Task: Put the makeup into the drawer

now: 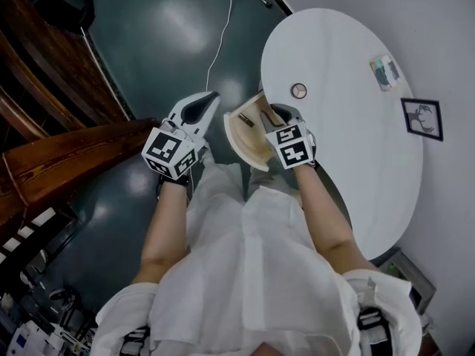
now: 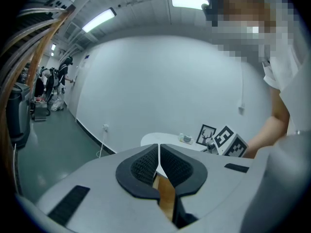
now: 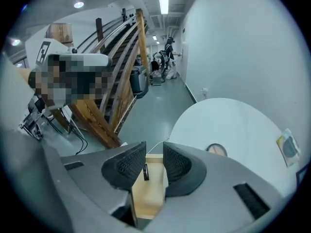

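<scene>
An open wooden drawer (image 1: 239,138) sticks out from the left edge of the white oval table (image 1: 349,147). A small dark makeup stick (image 1: 246,120) lies inside it, seen in the right gripper view as a black stick (image 3: 146,172) on the drawer floor (image 3: 146,200). My right gripper (image 1: 276,113) hangs above the drawer, open (image 3: 154,161), with nothing between its pads. A round compact (image 1: 298,90) (image 3: 216,149) sits on the tabletop just beyond. My left gripper (image 1: 211,99) is left of the drawer over the floor, shut (image 2: 158,160) and empty.
A small printed box (image 1: 384,73) and a framed deer picture (image 1: 421,117) stand at the table's far side by the white wall. A wooden staircase (image 1: 59,154) rises at the left. A white cable (image 1: 223,35) runs across the dark floor.
</scene>
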Demonstrator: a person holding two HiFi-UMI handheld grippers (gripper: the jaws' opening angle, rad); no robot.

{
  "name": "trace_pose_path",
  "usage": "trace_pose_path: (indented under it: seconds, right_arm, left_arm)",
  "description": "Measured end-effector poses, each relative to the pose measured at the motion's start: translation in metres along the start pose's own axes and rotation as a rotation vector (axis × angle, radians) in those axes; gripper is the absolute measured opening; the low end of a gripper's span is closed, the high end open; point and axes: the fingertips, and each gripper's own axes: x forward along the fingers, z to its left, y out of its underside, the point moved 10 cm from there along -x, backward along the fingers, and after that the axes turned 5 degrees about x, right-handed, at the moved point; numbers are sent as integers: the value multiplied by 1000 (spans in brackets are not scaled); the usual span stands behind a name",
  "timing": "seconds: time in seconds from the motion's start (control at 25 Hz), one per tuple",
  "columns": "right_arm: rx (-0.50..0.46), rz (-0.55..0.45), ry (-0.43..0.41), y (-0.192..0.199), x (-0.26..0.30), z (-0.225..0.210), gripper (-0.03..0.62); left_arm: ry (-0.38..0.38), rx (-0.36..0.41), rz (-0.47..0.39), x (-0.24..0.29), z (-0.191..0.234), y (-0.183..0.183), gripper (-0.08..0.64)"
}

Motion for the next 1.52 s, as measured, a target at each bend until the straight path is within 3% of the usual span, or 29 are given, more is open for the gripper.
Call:
trace_pose_path:
  seconds: [0.56,1.08,1.52]
  right_arm:
    - [62,-2,134,1,-25,-79,141]
    - [23,101,121,6,-1,-113,212]
    - [2,150,93,7,15,-119,213]
  left_arm:
    - [49,39,19,26,-19,-13,25]
    - [43,29,32,37,-28,-8,25]
    - [34,12,35,41,-31,-3,25]
